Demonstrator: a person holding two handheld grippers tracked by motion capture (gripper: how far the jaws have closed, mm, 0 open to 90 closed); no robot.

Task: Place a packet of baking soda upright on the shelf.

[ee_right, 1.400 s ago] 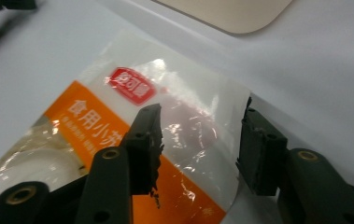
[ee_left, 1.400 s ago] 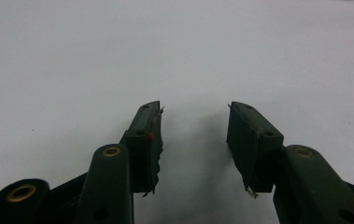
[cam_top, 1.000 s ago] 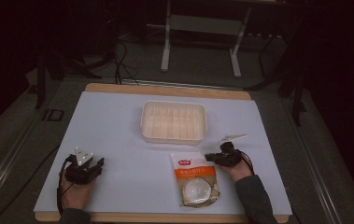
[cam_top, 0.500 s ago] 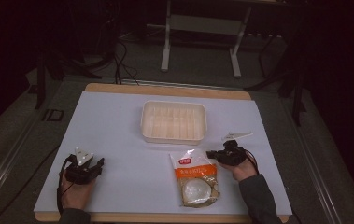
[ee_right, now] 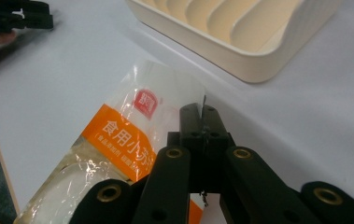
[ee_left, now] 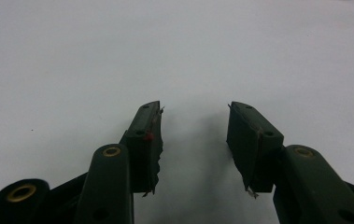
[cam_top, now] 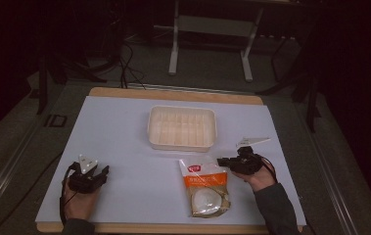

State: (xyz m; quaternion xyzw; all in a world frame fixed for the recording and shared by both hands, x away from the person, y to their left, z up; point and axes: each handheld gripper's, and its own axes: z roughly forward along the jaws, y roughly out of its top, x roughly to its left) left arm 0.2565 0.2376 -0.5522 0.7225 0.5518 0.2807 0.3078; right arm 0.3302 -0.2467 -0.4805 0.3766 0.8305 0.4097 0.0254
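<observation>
A clear and orange food bag (cam_top: 203,188) with a white round item inside lies flat near the table's front edge, right of centre. My right gripper (cam_top: 220,161) is shut, its tips at the bag's upper right corner. In the right gripper view the shut jaws (ee_right: 200,112) lie over the bag's (ee_right: 118,130) clear right edge. Whether they pinch the film I cannot tell. My left gripper (cam_top: 104,171) rests at the front left, far from the bag. It is open (ee_left: 193,121), with bare white table between its fingers.
A cream ribbed tray (cam_top: 183,146) stands empty at mid-table, just behind the bag, and its near wall (ee_right: 240,56) is close ahead of my right gripper. The white mat (cam_top: 124,122) ends at a wooden table edge (cam_top: 173,228).
My right gripper drifted slightly right, then came back left to the bag's upper right corner. The bag, the tray and the left gripper have stayed put.
</observation>
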